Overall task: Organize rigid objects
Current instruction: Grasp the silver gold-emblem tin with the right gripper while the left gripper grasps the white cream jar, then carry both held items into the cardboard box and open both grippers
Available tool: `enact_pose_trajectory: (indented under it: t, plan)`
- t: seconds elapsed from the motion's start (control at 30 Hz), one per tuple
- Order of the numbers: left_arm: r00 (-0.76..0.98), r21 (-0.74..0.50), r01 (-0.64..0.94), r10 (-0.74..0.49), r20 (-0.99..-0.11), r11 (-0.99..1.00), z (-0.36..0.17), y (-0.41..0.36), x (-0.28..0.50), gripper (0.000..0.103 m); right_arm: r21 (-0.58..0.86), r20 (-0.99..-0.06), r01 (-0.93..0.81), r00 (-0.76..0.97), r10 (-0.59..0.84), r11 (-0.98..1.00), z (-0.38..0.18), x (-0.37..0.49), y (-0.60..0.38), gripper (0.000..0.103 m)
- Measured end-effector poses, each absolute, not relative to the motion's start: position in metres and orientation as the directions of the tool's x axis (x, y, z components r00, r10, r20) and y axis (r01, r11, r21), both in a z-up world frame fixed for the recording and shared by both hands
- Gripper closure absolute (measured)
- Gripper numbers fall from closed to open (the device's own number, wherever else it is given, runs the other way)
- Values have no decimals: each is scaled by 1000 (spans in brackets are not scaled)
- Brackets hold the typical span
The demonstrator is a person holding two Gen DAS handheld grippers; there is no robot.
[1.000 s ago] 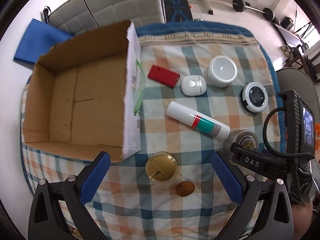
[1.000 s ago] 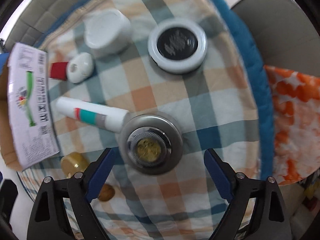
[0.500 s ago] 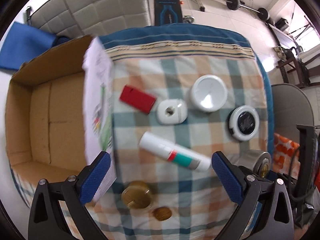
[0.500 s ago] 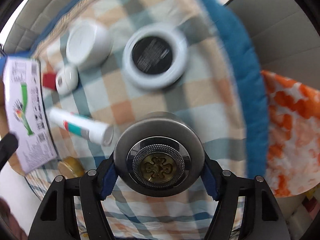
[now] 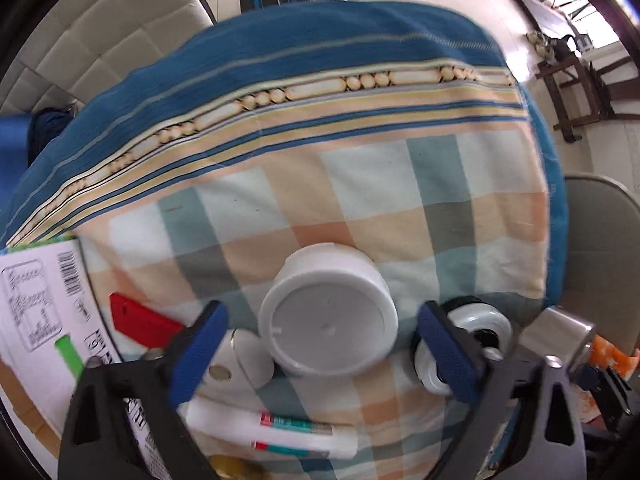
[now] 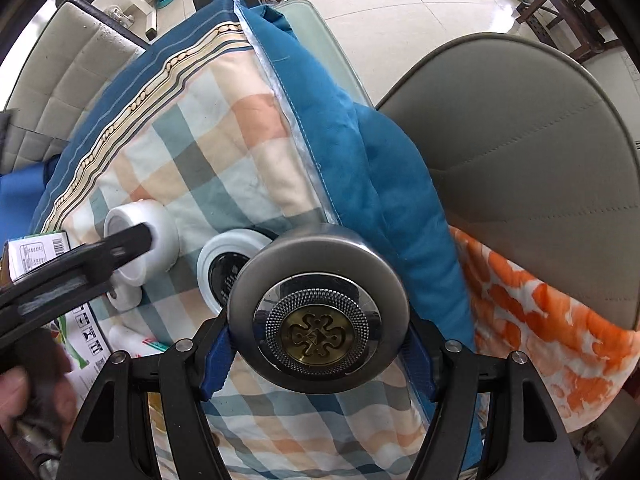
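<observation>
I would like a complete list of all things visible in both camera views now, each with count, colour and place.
white jar: 1, white, on the checked cloth between the left gripper's fingers
silver tin: 1, grey with gold centre, held in the right gripper
black-and-white round tin: 1, beside the white jar
small white case: 1, white, beside the jar
red card: 1, red, near the box
tube: 1, white with teal band
gold lid: 1, bottom edge
cardboard box: 1, left edge
checked cloth: 1
chair: 1, grey
left gripper: closing, not yet touching
right gripper: gripping
</observation>
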State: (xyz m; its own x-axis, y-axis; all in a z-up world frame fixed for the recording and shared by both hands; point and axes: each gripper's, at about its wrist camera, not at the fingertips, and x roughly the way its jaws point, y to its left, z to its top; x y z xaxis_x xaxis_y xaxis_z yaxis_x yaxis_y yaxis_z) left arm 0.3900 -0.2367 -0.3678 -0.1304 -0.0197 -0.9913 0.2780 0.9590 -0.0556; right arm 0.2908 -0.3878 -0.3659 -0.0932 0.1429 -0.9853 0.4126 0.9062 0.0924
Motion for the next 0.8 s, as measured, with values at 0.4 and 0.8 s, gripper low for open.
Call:
enact_pose_trajectory:
  t: [0.4, 0.8]
  plan:
    - [-126, -77, 268, -44, -991, 960, -386, -234, 377, 37, 98, -980, 411, -117, 159, 906, -369, 303, -398, 29]
    - [9, -75, 253, -79, -997, 965, -306, -218, 354, 38, 178, -970, 360, -95, 225, 916, -340, 309, -373, 30]
